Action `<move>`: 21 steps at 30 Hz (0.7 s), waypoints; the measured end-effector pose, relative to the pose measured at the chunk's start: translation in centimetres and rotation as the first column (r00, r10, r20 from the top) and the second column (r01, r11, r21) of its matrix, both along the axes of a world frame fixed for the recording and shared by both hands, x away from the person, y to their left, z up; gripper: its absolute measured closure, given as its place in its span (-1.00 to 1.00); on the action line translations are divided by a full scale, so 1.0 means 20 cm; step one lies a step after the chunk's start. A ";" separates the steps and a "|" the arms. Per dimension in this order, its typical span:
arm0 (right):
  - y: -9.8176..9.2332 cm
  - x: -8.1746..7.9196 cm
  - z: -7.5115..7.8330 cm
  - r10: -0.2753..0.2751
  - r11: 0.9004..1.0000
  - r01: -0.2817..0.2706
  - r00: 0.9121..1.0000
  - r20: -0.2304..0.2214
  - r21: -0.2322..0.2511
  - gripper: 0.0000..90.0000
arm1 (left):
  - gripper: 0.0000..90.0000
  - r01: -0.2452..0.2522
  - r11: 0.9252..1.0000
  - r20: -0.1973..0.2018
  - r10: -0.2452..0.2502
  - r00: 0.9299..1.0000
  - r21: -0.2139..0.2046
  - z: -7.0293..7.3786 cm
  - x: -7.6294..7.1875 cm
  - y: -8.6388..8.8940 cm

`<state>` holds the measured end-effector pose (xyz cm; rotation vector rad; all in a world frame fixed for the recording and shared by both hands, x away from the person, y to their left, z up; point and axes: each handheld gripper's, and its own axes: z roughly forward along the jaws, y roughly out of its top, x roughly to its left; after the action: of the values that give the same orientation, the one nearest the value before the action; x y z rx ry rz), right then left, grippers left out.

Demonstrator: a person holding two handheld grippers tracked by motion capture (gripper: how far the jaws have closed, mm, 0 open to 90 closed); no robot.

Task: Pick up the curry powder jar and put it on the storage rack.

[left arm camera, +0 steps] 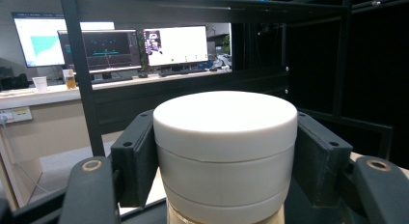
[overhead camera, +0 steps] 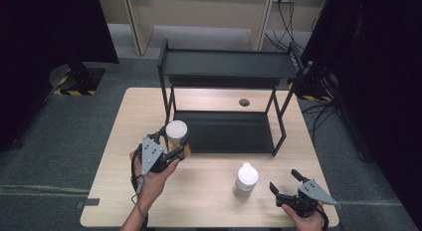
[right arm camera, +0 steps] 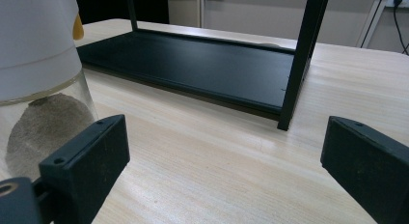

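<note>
So we've got a light wooden table with a black two-tier metal rack standing at the back half of it. The lower shelf sits right down on the tabletop and the upper shelf is carried on thin black posts.

Our left tool is clamped on a white-lidded jar, just at the front left corner of the rack. In the left gripper view the black pads press flat against both sides of the white lid, and a bit of tan contents peeks out at the very bottom under the lid. The jar stands upright in the grip. We can't tell from the high view whether it's resting on the table or lifted off it. Behind it we see a rack post, plus some lit monitors on a far desk.

Our right tool is down at the front right of the table, jaws spread well apart and holding nothing. A second jar with a white cap stands on the table just to its left, between the two hands but closer to the right one. In the right gripper view that jar shows at the left edge, clear glass under the white cap with grey-brown powder inside, beside the left jaw but not between the jaws.
</note>
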<state>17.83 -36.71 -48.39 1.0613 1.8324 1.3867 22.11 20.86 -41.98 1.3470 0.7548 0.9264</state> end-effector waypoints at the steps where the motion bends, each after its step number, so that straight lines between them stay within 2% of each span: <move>1: 0.00 0.00 0.00 0.000 1.000 0.000 1.000 -0.001 0.000 -0.92 | -0.26 -0.001 1.000 0.006 0.001 1.000 0.001 0.01 0.01 0.00; 21: 0.00 0.00 0.00 0.000 1.000 0.000 1.000 0.001 0.002 -0.92 | -0.26 -0.020 1.000 0.061 0.021 0.998 -0.018 0.13 0.06 -0.04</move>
<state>17.81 -36.74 -48.42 1.0613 1.8304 1.3891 23.38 20.02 -39.29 1.2922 0.7297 0.9706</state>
